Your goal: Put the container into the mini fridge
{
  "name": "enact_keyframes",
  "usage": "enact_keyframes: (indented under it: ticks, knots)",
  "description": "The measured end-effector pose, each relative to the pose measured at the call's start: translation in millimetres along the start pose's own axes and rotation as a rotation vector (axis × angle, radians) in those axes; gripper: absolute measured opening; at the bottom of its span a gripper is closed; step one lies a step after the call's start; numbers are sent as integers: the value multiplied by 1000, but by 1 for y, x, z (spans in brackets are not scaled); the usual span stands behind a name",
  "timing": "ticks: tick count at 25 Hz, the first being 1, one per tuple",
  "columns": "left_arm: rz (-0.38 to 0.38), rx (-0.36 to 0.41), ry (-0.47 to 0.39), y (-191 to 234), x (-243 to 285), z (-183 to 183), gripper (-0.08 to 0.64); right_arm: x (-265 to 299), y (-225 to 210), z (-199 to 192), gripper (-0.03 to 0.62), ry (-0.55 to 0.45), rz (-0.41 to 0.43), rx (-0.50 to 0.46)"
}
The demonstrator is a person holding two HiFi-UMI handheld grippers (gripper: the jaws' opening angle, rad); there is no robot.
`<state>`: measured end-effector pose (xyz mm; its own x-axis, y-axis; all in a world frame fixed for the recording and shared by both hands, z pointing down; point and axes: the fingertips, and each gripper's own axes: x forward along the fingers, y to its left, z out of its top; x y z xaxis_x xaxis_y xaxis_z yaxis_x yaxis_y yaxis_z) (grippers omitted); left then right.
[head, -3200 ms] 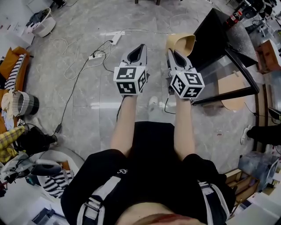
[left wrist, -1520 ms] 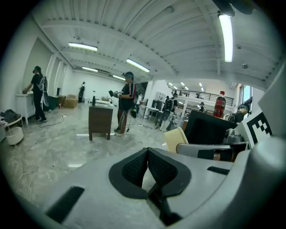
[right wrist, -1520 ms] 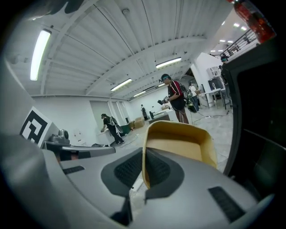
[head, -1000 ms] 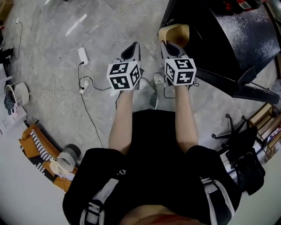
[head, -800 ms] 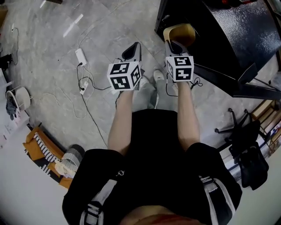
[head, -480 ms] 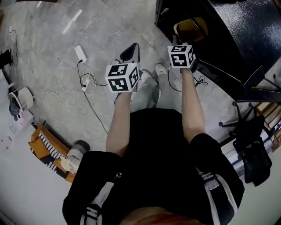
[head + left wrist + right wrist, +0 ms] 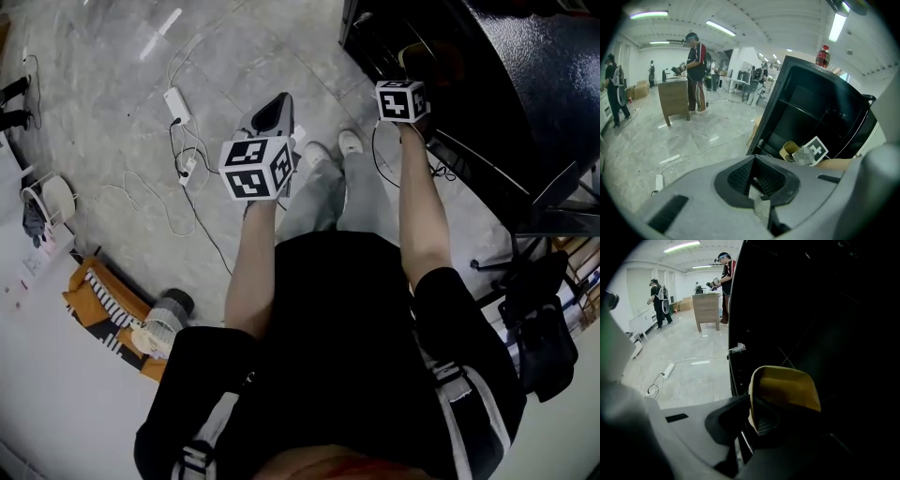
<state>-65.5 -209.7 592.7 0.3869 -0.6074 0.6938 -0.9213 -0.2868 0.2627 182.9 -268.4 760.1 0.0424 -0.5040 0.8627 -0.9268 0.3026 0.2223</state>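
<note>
The tan open-topped container (image 7: pixel 785 387) is held by its wall in my right gripper (image 7: pixel 752 414), which is shut on it. Dark fridge interior lies around and behind the container. In the head view the right gripper's cube (image 7: pixel 401 100) sits at the mouth of the black mini fridge (image 7: pixel 487 66), and the container (image 7: pixel 419 58) shows only dimly beyond it. The left gripper view shows the fridge (image 7: pixel 813 110) with its front open and the container (image 7: pixel 790 149) low inside. My left gripper (image 7: pixel 755 177) is shut and empty, hanging over the floor to the fridge's left.
A power strip (image 7: pixel 176 101) and loose cables lie on the grey floor to the left. A red bottle (image 7: pixel 824 55) stands on top of the fridge. People work at a wooden cabinet (image 7: pixel 673 98) far back. A black chair (image 7: pixel 539 314) is at the right.
My right gripper has moved forward and carried the container from in front of the fridge into its dark opening. The left gripper stayed about where it was, still shut.
</note>
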Motion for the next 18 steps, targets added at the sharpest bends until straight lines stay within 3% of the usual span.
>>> enact_keyframes:
  ticks: [4, 6, 7, 10, 12, 18]
  knots:
    - [5, -9, -8, 3, -3, 1, 6, 1, -3, -2, 25, -9, -37, -1]
    - [9, -22, -21, 4, -5, 3, 6, -9, -1, 0, 103, -19, -40, 30]
    - [9, -29, -30, 4, -6, 5, 6, -16, 0, 2, 104, -29, -39, 56]
    - [7, -44, -68, 1, -11, 15, 6, -44, 4, 16, 98, -85, -30, 148]
    - [10, -54, -106, 0, -17, 24, 6, -64, 13, 32, 56, -145, -1, 208]
    - [58, -114, -250, 11, -51, 52, 6, -133, 54, 93, 15, -335, 151, 342]
